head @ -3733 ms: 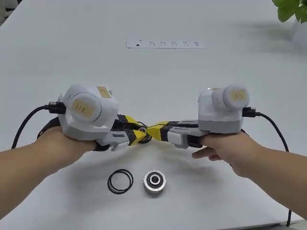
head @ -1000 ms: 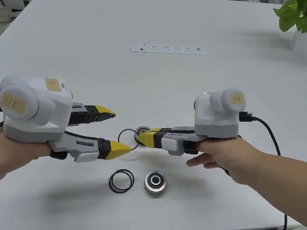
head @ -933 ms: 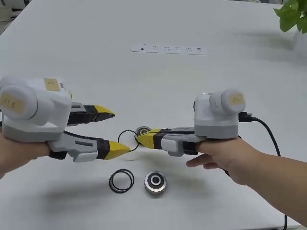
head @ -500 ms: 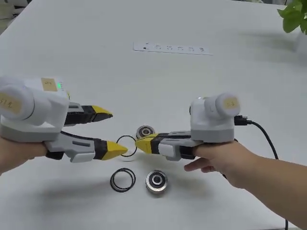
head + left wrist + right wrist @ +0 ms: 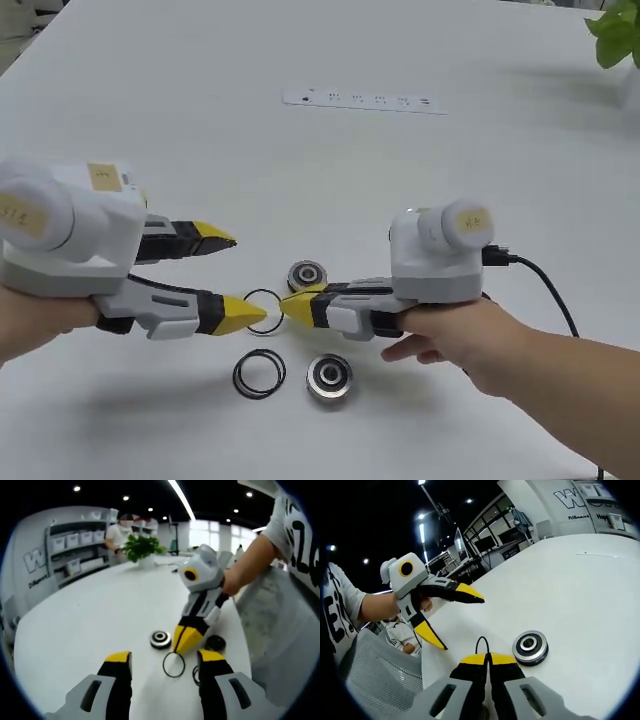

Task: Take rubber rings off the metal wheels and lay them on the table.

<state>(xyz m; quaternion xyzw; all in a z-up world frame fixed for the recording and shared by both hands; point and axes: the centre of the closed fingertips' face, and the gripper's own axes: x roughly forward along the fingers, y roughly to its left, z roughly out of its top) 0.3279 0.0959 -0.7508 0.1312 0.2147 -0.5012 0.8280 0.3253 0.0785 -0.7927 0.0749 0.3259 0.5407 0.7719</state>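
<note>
Pinches a thin black rubber ring (image 5: 262,305) in the right hand-held gripper (image 5: 296,304), jaws closed flat on its edge at the centre of the head view. Carries the left hand-held gripper (image 5: 231,276) at centre left, jaws spread wide with nothing between them, lower tip just beside the ring. Leaves a pair of loose rubber rings (image 5: 259,374) flat on the desk (image 5: 300,170) at lower centre, a metal wheel (image 5: 328,378) just to their right, and a second metal wheel (image 5: 307,275) just above the closed jaws.

Risks losing the ring to the wrong spot: with so slim a bite on a floppy loop, could slip out early, roll off, or land across the near wheel or the laid pair. Risks a snag as well, should the wide lower jaw of the left hand-held gripper poke through the loop at release and drag it away. Might also nudge the upper wheel, close against the right jaws, and set it rolling.

Cannot tell whether the ring hangs clear of the desk or already touches it. Cannot make out whether either wheel carries rubber in its groove: too small, and seen end-on. Crops a potted plant (image 5: 618,35) at the upper right corner. Shows a white power strip (image 5: 363,99) at upper centre, well apart from the work.
</note>
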